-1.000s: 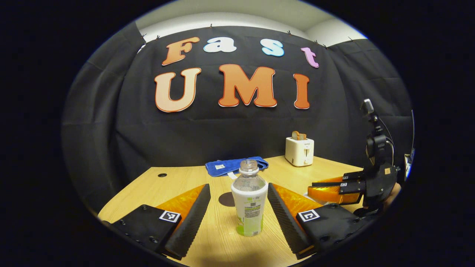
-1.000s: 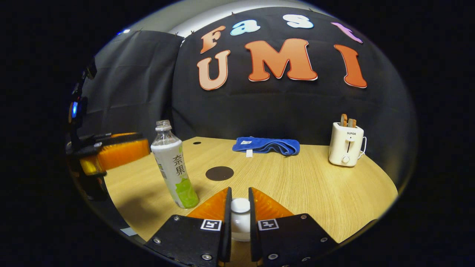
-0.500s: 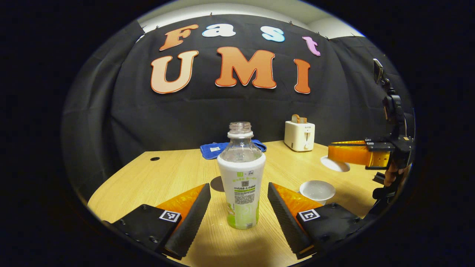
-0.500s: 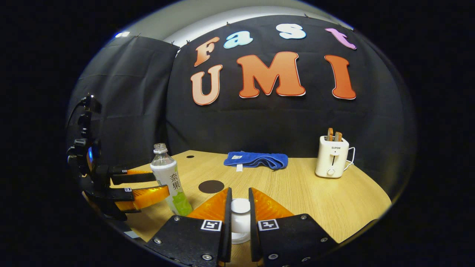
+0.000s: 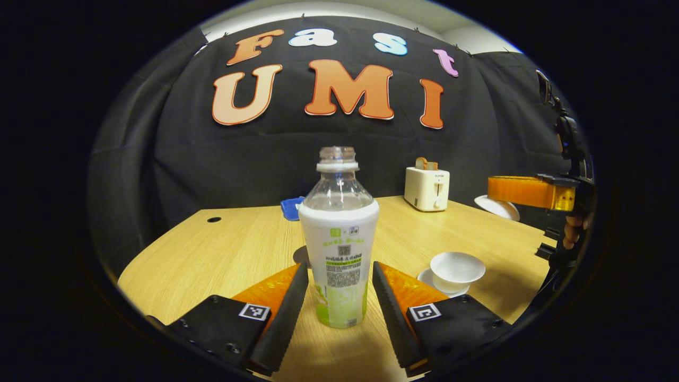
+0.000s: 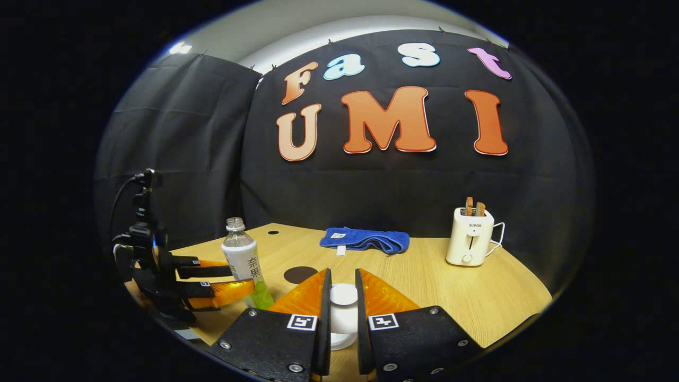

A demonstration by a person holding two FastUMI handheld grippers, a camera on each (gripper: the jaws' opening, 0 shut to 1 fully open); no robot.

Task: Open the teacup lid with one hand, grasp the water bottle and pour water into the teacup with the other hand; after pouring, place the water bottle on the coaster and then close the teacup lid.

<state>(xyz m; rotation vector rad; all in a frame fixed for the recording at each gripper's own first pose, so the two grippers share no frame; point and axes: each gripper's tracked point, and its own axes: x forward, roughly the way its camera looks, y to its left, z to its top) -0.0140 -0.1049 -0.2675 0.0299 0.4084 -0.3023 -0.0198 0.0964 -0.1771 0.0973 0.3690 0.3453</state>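
An uncapped water bottle (image 5: 339, 239) with a white and green label stands on the wooden table (image 5: 238, 249). My left gripper (image 5: 339, 265) is open; its fingertips flank the bottle's lower half with only slim gaps. The right gripper view shows the same bottle (image 6: 244, 262) between the left gripper's fingers (image 6: 212, 273). The white teacup (image 5: 457, 268) sits uncovered on its saucer (image 5: 427, 277) to the right. My right gripper (image 6: 342, 273) is shut on the white lid (image 6: 344, 297), held in the air above and right of the cup as lid (image 5: 497, 207). A dark round coaster (image 6: 299, 275) lies behind the bottle.
A white toaster (image 6: 469, 244) with bread stands at the back right of the table. A folded blue cloth (image 6: 365, 240) lies against the back wall. A small hole (image 5: 214, 219) marks the far left of the tabletop. A hand (image 5: 573, 233) holds the right gripper.
My left gripper has come forward and lower around the bottle, and its fingers have narrowed. The right gripper has carried the lid up off the teacup, which now stands uncovered.
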